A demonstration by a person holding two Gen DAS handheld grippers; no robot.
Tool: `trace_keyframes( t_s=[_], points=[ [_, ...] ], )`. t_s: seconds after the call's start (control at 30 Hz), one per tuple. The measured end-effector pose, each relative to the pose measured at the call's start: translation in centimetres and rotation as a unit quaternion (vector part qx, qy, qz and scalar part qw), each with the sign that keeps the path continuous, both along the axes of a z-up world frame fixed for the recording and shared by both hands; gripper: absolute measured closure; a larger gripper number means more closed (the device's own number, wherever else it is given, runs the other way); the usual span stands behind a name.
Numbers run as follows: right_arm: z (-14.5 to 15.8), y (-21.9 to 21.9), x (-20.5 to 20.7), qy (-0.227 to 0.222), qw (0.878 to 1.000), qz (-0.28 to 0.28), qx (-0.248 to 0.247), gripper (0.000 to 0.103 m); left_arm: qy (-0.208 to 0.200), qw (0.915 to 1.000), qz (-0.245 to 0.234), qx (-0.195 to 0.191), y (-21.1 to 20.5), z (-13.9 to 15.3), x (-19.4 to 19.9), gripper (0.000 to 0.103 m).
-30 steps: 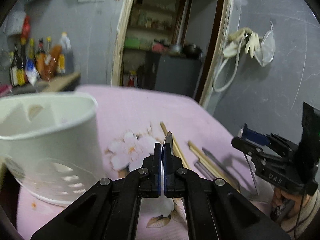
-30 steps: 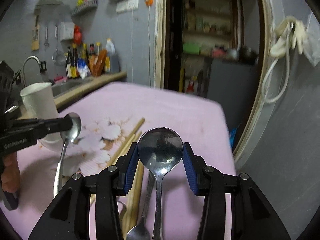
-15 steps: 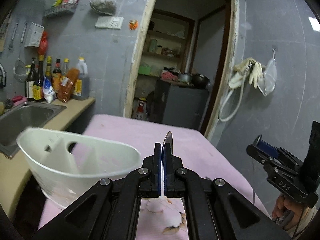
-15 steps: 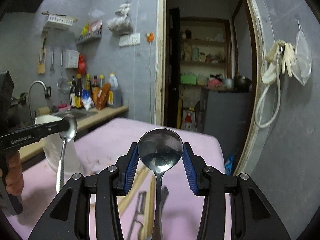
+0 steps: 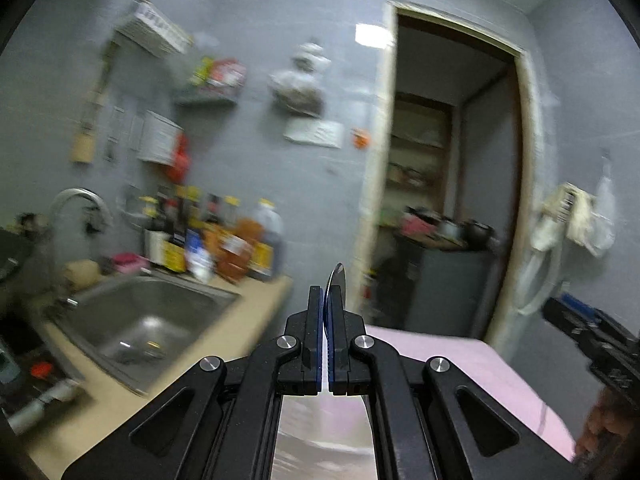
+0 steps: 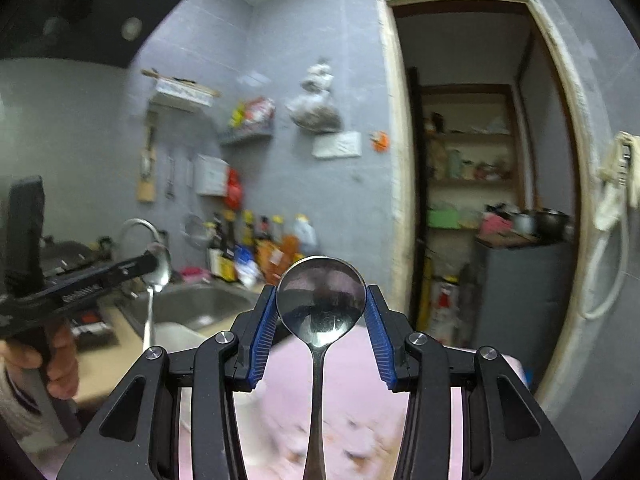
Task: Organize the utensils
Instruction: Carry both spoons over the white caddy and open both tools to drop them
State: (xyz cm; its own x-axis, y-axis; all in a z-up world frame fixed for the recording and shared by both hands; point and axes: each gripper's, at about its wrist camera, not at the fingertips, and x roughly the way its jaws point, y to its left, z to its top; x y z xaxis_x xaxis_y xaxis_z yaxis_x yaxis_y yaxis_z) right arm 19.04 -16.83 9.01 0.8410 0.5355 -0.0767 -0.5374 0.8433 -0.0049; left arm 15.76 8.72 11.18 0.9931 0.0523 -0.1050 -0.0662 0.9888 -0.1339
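My left gripper (image 5: 327, 300) is shut on a steel spoon (image 5: 335, 280), seen edge-on, its bowl tip sticking up past the fingertips. In the right wrist view that left gripper (image 6: 154, 266) shows at the left, raised, with its spoon (image 6: 151, 304) hanging handle-down above a white holder rim (image 6: 172, 334). My right gripper (image 6: 321, 312) is shut on a second steel spoon (image 6: 321, 300), bowl facing the camera, handle running down. Both grippers are lifted and tilted up over the pink table (image 6: 352, 360). The chopsticks on the table are out of view.
A steel sink (image 5: 148, 320) with a tap (image 5: 80, 204) sits in the beige counter at left, with sauce bottles (image 5: 224, 244) behind it. A doorway (image 5: 448, 200) to a pantry is at right. The pink table (image 5: 460, 364) lies low in view.
Both grippers have risen and tilted upward with their spoons. The table, chopsticks and white holder have dropped out of the left wrist view. The left view has swung towards the sink.
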Motion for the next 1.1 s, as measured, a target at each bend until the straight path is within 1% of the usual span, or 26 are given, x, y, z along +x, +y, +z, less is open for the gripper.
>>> trace_keyframes(
  t_s=[0.1,0.17,0.27,0.33,0.37,0.47,0.6,0.73,0.8,0.9,1.03,1.1],
  points=[
    [0.8,2.7,1.2,-0.005,0.999,0.036,0.023,0.062,-0.021,0.998,0.058,-0.012,3.1,0.3,0.1,0.103],
    [1.3,4.0,1.7,-0.011,0.998,0.052,0.036,0.062,-0.023,0.9961,0.083,-0.017,4.6,0.2,0.4,0.103],
    [1.7,5.8,2.2,-0.031,0.996,0.071,0.052,0.062,-0.016,0.9945,0.1,-0.027,6.2,-0.3,1.3,0.103],
    [1.5,6.6,2.7,-0.04,0.994,0.085,0.063,0.062,-0.008,0.9941,0.105,-0.026,6.2,-1.1,1.9,0.103],
    [1.2,7.0,2.9,-0.045,0.993,0.086,0.066,0.062,-0.005,0.9941,0.105,-0.023,6.2,-1.3,2.2,0.103],
    [0.2,7.3,3.6,-0.05,0.991,0.097,0.081,0.062,0.001,0.9943,0.106,0.003,5.1,-2.4,3.1,0.103],
    [-1.8,7.2,5.1,-0.026,0.99,0.103,0.097,0.062,0.006,0.9949,0.096,0.028,3.3,-3.8,3.8,0.103],
    [-3.5,7.2,5.8,-0.001,0.99,0.105,0.093,0.062,0.018,0.9941,0.094,0.05,2.4,-5.3,4.4,0.103],
    [-4.3,7.1,6.0,0.007,0.991,0.104,0.087,0.062,0.028,0.9943,0.091,0.047,2.3,-6.1,4.6,0.103],
    [-5.4,6.7,6.2,0.029,0.991,0.105,0.082,0.062,0.05,0.9952,0.079,0.03,2.3,-7.7,4.6,0.103],
    [-6.6,6.5,6.2,0.046,0.991,0.103,0.067,0.062,0.067,0.9948,0.07,0.029,1.9,-8.8,4.6,0.103],
    [-7.1,6.4,6.1,0.057,0.991,0.103,0.061,0.061,0.074,0.9953,0.058,0.026,1.7,-9.0,4.5,0.103]
  ],
)
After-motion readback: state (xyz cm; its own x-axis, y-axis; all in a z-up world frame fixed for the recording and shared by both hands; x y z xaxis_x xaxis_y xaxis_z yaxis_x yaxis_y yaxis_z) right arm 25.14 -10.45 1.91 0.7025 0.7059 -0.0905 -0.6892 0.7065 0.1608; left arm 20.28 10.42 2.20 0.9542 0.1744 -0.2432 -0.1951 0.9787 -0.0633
